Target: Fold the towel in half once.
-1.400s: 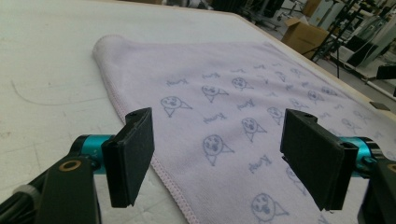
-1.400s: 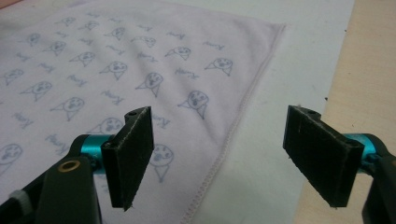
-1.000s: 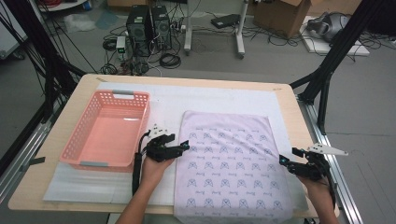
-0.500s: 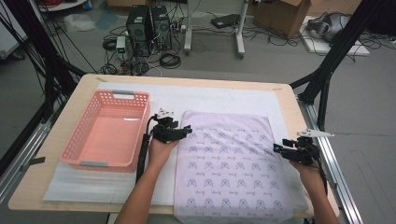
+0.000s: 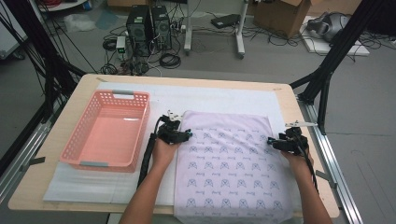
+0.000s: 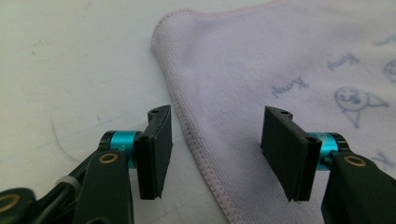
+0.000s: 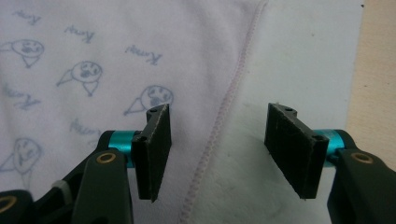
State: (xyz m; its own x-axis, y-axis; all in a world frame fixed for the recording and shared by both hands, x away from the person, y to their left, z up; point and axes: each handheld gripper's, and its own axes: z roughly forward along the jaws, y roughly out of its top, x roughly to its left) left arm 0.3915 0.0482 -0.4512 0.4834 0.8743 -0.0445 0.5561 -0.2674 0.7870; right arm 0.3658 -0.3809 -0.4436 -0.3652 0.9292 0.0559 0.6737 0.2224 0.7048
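As both hands slid up the towel's [image 5: 231, 163] side hems since a second ago, left tongs [image 6: 215, 154] and right tongs [image 7: 217, 151], jaws just narrowing yet open, straddle opposite edges; towel flat on table [image 5: 60, 140], grasp pending.

I see my left gripper [image 6: 215, 154] and right gripper [image 7: 217, 151]: black bodies, flat black jaws, teal collars, brass screws; forearms bare, cables black.

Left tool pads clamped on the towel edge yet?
Apart. In the left gripper view the towel hem runs between the left tool's pads, with gaps either side.
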